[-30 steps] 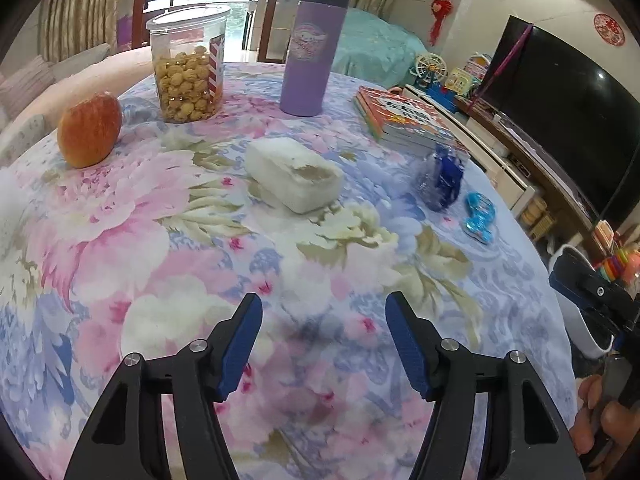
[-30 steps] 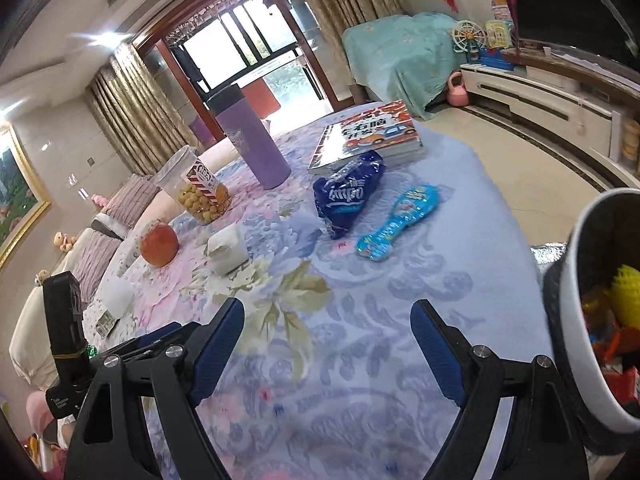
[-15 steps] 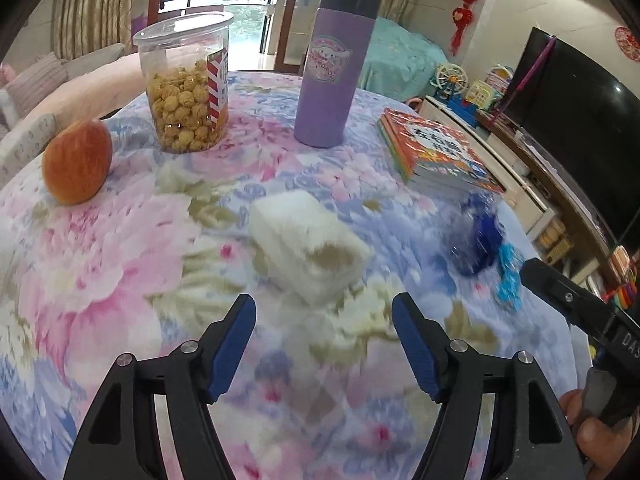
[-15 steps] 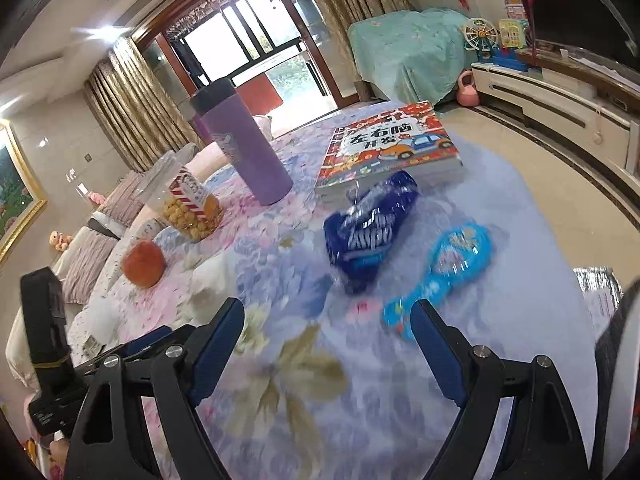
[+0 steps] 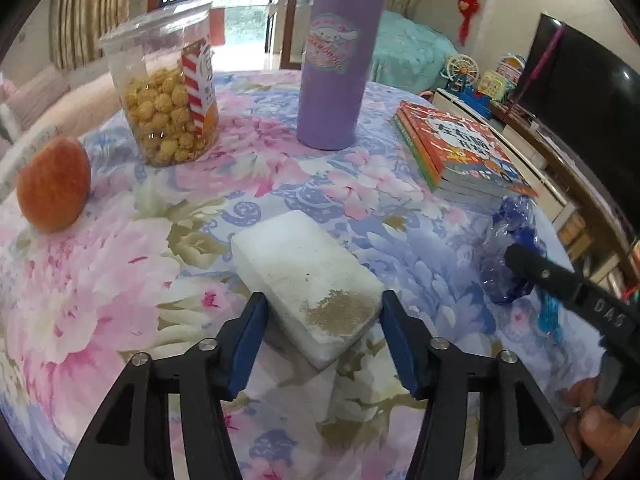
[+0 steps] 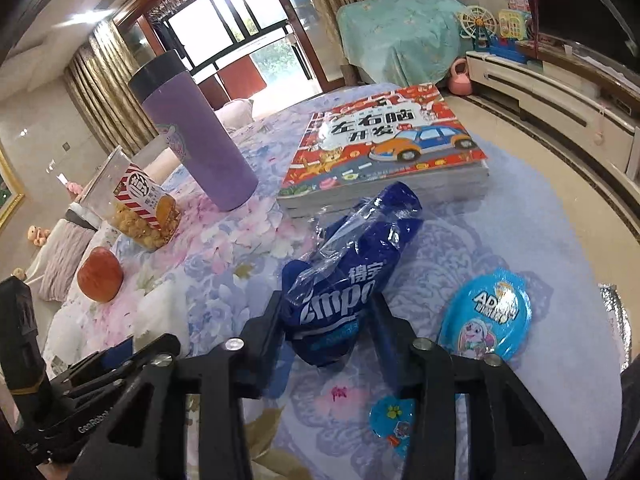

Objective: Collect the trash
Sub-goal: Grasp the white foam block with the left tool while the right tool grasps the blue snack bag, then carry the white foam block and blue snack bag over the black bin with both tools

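Claws closing on two pieces of trash: left claw (image 5: 322,322) brackets a stained white foam block (image 5: 306,276), pads just beside it; right claw (image 6: 326,334) pinches the crumpled blue wrapper (image 6: 344,284). Both lie on the floral desk (image 5: 100,280). Next: squeeze firmly, lift.

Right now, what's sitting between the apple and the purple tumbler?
The clear tub of popcorn stands between the apple and the purple tumbler; both wrist views show it, with flowered tablecloth around it.

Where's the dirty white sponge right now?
Left wrist view, centre: the white sponge lies on the floral tablecloth between the left gripper fingers, apple far left.
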The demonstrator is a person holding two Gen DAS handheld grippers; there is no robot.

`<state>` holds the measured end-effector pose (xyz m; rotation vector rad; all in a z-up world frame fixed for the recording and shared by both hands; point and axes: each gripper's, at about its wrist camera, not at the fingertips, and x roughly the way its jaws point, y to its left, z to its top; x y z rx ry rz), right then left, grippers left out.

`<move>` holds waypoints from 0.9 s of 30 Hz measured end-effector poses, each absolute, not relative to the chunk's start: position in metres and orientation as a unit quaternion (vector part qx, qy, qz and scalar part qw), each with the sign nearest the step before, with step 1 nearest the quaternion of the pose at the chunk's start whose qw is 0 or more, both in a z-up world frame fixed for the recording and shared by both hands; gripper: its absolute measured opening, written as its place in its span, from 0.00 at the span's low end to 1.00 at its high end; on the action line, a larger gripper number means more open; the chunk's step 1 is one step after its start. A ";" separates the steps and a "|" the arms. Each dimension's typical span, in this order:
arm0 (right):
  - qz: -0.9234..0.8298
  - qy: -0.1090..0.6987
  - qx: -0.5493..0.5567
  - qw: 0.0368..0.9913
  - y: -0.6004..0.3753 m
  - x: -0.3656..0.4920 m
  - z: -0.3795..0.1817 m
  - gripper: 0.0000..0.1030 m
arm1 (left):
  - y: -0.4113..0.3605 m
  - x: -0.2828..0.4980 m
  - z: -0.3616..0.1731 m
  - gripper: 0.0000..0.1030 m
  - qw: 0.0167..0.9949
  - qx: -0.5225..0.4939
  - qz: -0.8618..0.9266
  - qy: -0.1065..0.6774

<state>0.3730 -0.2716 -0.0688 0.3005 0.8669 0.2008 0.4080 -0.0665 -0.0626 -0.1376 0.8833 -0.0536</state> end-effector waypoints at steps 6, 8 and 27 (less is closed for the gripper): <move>0.116 0.394 0.164 0.897 -0.280 0.341 -0.051 0.35 | -0.064 0.384 -0.056 0.50 0.905 -0.072 -0.038 0.418; 0.124 0.384 0.171 0.899 -0.283 0.324 -0.043 0.34 | -0.064 0.370 -0.050 0.50 0.907 -0.071 -0.046 0.412; 0.130 0.351 0.214 0.902 -0.293 0.202 -0.015 0.34 | -0.090 0.250 -0.007 0.50 0.910 -0.052 -0.125 0.393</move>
